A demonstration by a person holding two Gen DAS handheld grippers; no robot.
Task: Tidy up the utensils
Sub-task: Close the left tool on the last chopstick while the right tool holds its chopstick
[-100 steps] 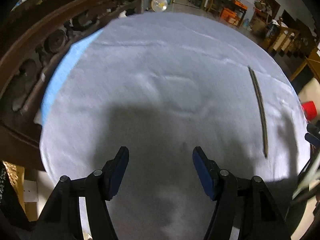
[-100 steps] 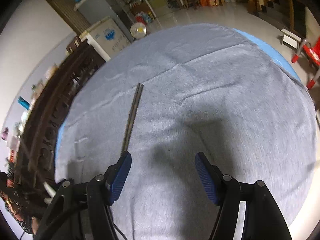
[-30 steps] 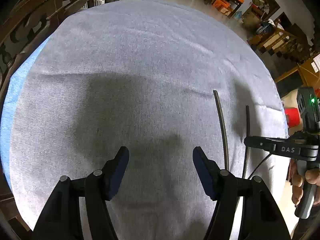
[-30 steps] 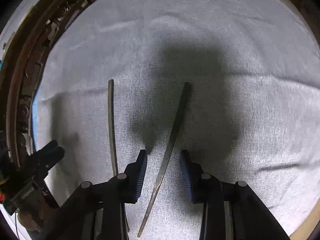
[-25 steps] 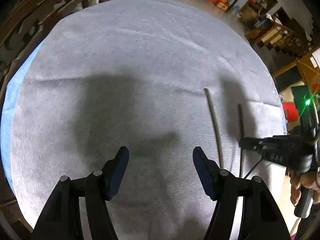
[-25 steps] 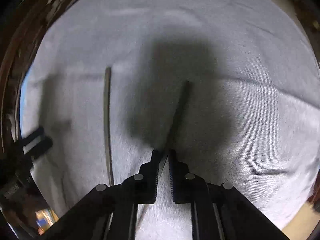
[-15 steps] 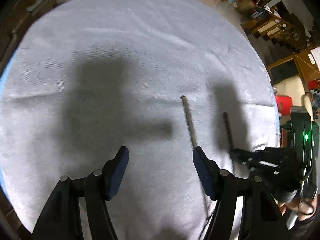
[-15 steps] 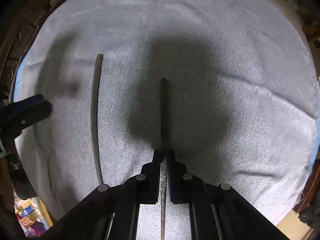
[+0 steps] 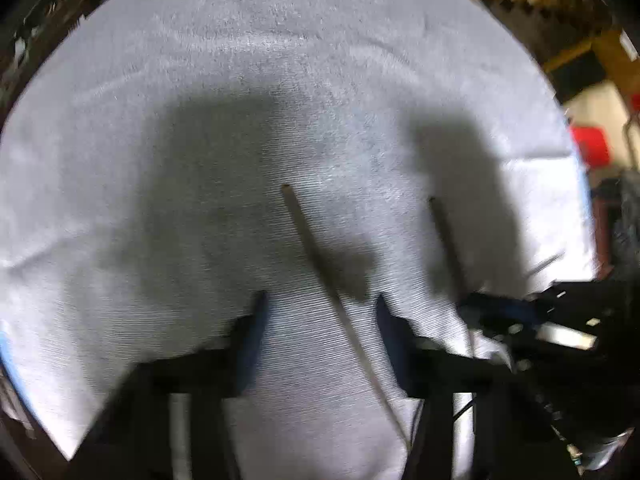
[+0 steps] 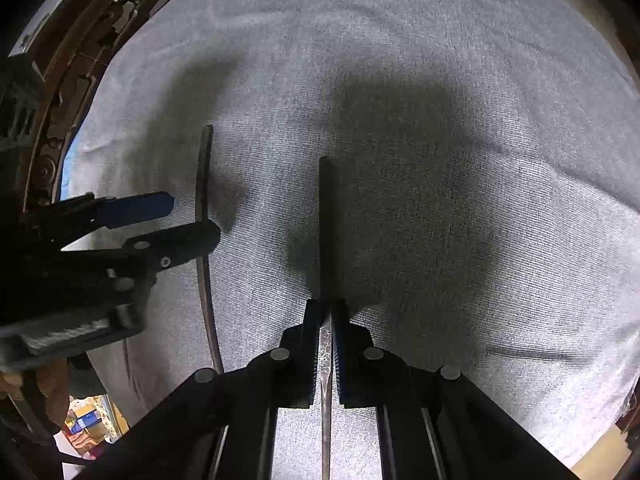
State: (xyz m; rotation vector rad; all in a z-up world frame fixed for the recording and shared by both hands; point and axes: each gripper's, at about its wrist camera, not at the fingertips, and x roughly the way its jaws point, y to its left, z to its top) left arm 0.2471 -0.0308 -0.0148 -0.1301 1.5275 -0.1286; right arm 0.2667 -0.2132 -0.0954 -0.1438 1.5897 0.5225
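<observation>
Your right claw (image 10: 331,312) is clamped on one dark chopstick (image 10: 325,220), which runs straight ahead from the pads over the grey cloth (image 10: 440,80) covering the round worktop (image 10: 67,160). The second chopstick (image 9: 320,264) lies flat on the cloth just beside it, roughly parallel, and sits slanted between the pads of your left claw (image 9: 320,316), whose jaws are closing without yet pressing it. The two claws are close together. Ahead and to the right of the right claw, cloth lies bare to the rim; carved dark wood (image 10: 80,52) borders the left edge.
</observation>
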